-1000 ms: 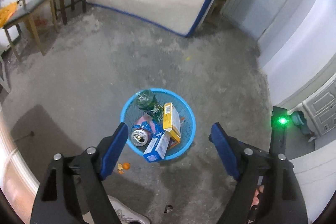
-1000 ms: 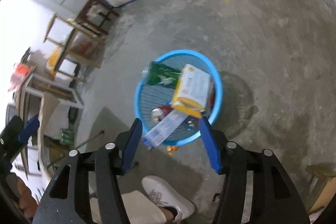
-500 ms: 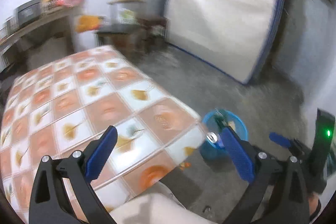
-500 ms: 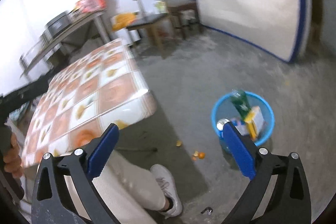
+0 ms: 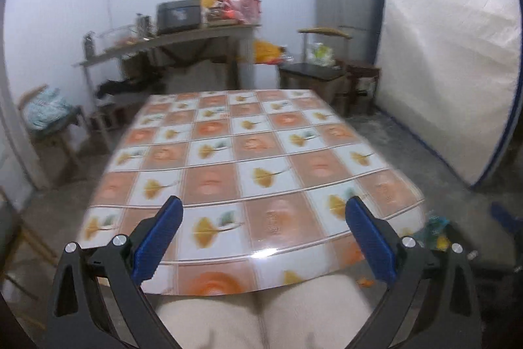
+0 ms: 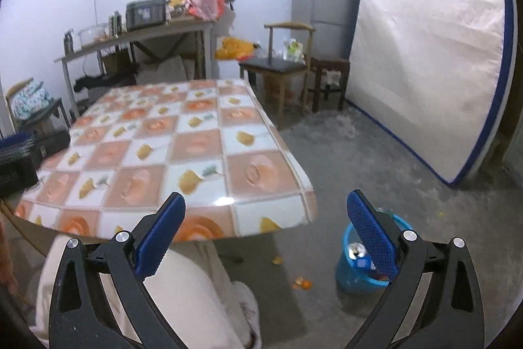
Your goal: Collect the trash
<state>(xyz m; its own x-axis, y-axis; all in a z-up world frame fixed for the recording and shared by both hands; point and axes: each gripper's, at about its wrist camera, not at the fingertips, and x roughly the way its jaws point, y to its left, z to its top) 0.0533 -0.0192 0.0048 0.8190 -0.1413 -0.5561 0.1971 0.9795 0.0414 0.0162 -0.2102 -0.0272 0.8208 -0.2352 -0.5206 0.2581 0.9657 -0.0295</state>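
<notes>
A round blue trash basket (image 6: 351,273) is standing upright on the grey concrete floor (image 6: 359,159), just past the corner of the counter (image 6: 271,182). A silver can (image 6: 356,249) and packaging are sitting inside it. Orange peel scraps (image 6: 302,283) are lying on the floor just beside its base.

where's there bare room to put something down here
The checked table top is bare from edge to edge. Bare floor runs between table and mattress. Crowded: the back counter, and the floor scraps beside the blue bin.
</notes>
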